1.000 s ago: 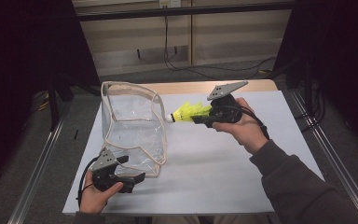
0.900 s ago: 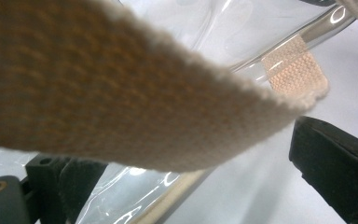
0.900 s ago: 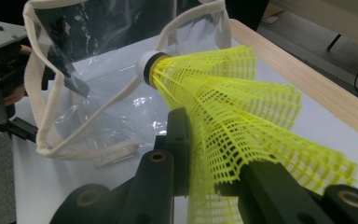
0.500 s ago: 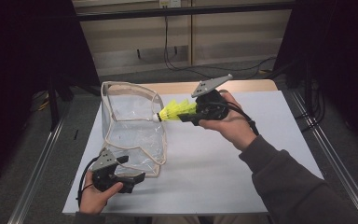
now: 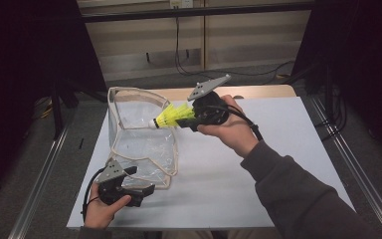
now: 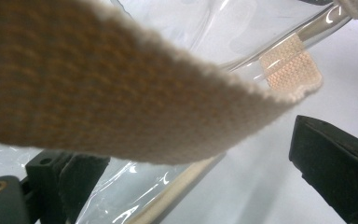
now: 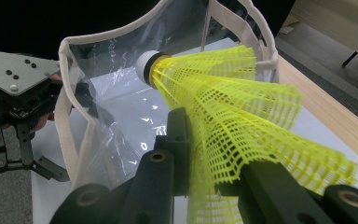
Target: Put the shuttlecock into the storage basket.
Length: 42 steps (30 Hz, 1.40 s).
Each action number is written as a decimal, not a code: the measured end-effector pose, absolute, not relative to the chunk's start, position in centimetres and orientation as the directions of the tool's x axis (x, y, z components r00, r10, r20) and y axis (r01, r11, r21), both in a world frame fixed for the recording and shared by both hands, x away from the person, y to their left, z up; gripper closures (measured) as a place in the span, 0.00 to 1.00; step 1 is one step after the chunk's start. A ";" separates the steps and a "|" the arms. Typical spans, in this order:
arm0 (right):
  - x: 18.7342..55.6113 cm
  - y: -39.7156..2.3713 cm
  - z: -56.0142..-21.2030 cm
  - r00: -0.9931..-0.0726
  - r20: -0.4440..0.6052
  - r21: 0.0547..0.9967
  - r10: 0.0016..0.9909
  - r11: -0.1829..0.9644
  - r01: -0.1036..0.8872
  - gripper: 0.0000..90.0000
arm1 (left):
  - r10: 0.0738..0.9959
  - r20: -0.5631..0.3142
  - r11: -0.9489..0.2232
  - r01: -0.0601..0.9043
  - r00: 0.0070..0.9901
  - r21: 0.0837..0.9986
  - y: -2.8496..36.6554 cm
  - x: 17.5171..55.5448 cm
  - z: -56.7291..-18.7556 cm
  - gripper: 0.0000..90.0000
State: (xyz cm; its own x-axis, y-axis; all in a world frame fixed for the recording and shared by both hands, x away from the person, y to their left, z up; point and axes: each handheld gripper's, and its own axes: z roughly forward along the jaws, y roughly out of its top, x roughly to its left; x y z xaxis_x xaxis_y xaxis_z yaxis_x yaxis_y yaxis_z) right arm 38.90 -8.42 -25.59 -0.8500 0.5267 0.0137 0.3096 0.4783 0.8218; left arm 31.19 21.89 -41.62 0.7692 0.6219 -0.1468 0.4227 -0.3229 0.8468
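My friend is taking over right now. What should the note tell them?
Right gripper: shut on the yellow shuttlecock, gripping its mesh skirt, cork end pointing at the bag's open mouth.
Left gripper: low at the near edge of the table, jaws apart around the bag's cloth strap; pads not pressing on it.
Clear bag: stands on the white table, mouth open.
Done: shuttlecock picked up and brought to the bag's rim.
Left: probably carry it over the opening, let go inside, then draw the gripper back.
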 end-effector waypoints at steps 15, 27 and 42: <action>39.3 -6.5 -25.1 -0.850 0.003 0.814 0.527 0.492 0.309 0.88 | 0.616 -0.151 -0.319 0.421 0.773 0.849 22.0 31.1 -41.6 0.06; 39.4 -4.2 -25.6 -0.863 -0.016 0.797 0.506 0.527 0.294 0.88 | 0.616 -0.151 -0.321 0.422 0.773 0.848 22.0 31.1 -41.6 0.06; 40.0 -2.4 -26.7 -0.861 -0.020 0.785 0.507 0.542 0.301 0.88 | 0.618 -0.150 -0.317 0.420 0.772 0.850 22.0 31.1 -41.7 0.06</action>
